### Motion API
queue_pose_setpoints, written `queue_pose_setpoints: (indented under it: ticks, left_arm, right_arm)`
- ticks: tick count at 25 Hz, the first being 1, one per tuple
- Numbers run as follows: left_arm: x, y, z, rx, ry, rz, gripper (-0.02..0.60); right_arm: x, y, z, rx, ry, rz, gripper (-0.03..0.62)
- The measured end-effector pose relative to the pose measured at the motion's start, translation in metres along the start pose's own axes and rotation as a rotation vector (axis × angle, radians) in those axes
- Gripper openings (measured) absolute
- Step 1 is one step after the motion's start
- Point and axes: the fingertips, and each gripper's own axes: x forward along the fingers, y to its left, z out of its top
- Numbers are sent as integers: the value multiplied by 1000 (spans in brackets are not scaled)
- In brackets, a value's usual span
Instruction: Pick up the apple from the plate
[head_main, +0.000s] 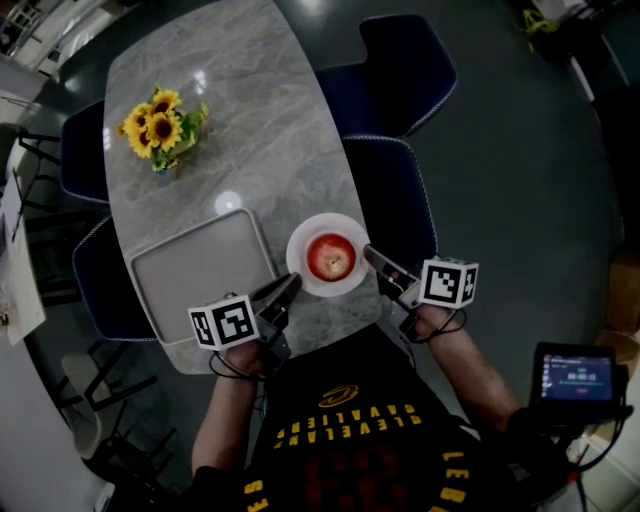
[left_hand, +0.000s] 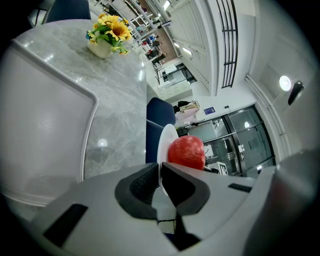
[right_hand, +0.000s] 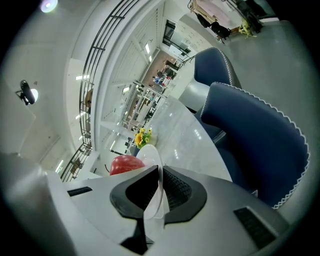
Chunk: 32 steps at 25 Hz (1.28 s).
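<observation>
A red apple (head_main: 331, 257) lies in the middle of a white plate (head_main: 300, 243) near the table's front edge. My left gripper (head_main: 293, 283) reaches the plate's near-left rim, and my right gripper (head_main: 369, 251) meets its right rim. In the left gripper view the jaws of the left gripper (left_hand: 160, 172) are shut on the thin plate (left_hand: 165, 140) edge, with the apple (left_hand: 186, 152) just beyond. In the right gripper view the right gripper (right_hand: 160, 180) is likewise shut on the plate (right_hand: 152, 155) rim, the apple (right_hand: 125, 164) to its left.
A grey tray (head_main: 195, 270) lies left of the plate on the marble table (head_main: 250, 100). A pot of sunflowers (head_main: 160, 125) stands at the far left. Blue chairs (head_main: 400, 180) line the table's right side. A small screen (head_main: 575, 378) sits at lower right.
</observation>
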Motion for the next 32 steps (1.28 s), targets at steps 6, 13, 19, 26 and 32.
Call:
queue_pose_setpoints:
  ticks: [6,13,19,26,32]
  left_arm:
    - [0,-2,-2,12,6,4,23]
    - [-7,7,-2,-46,-4,50,23]
    - [-6,6,-6,-81,-4,41,23]
    - [-1,2,-6,-62,-1,11,24]
    - [-2,1,-2,-3,-4,2,23]
  right_arm:
    - [-3,1,0,22,-11,12,35]
    - [3,-1,-3,-15,18,-15,35]
    - [3,-2,-4,-8,23,-16,35]
    - [-1,-3,-5,-9,22,-19,35]
    - [0,0,-4,-22,27,-9,35]
